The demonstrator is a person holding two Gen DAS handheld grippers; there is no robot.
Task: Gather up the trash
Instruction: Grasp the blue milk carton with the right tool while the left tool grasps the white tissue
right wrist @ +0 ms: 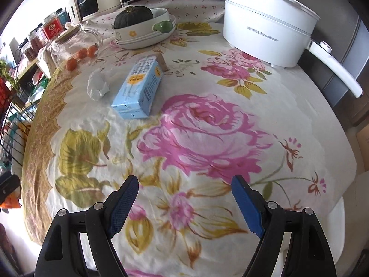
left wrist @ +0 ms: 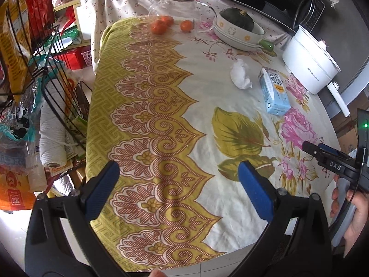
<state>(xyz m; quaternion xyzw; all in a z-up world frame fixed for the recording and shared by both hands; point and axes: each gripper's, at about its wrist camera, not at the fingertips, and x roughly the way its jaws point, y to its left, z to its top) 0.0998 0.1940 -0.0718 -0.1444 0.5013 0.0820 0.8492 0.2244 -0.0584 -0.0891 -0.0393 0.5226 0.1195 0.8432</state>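
Trash: a crumpled white tissue (right wrist: 97,87) and a light-blue carton (right wrist: 138,91) lying flat, just beside each other on the flowered tablecloth (right wrist: 207,138), mid-table, in front of the stacked bowls (right wrist: 143,34) and left of the white electric pot (right wrist: 265,27). Neither piece is touched. Judged step: approach, nothing collected yet. Next move likely calls for reaching forward over the cloth and lining the jaws across the carton's narrow width or the tissue. Right gripper (right wrist: 184,205) hovers low at the near edge, jaws spread wide, empty. Left gripper (left wrist: 178,189) likewise spread, empty, over the yellow border, well apart from both items.
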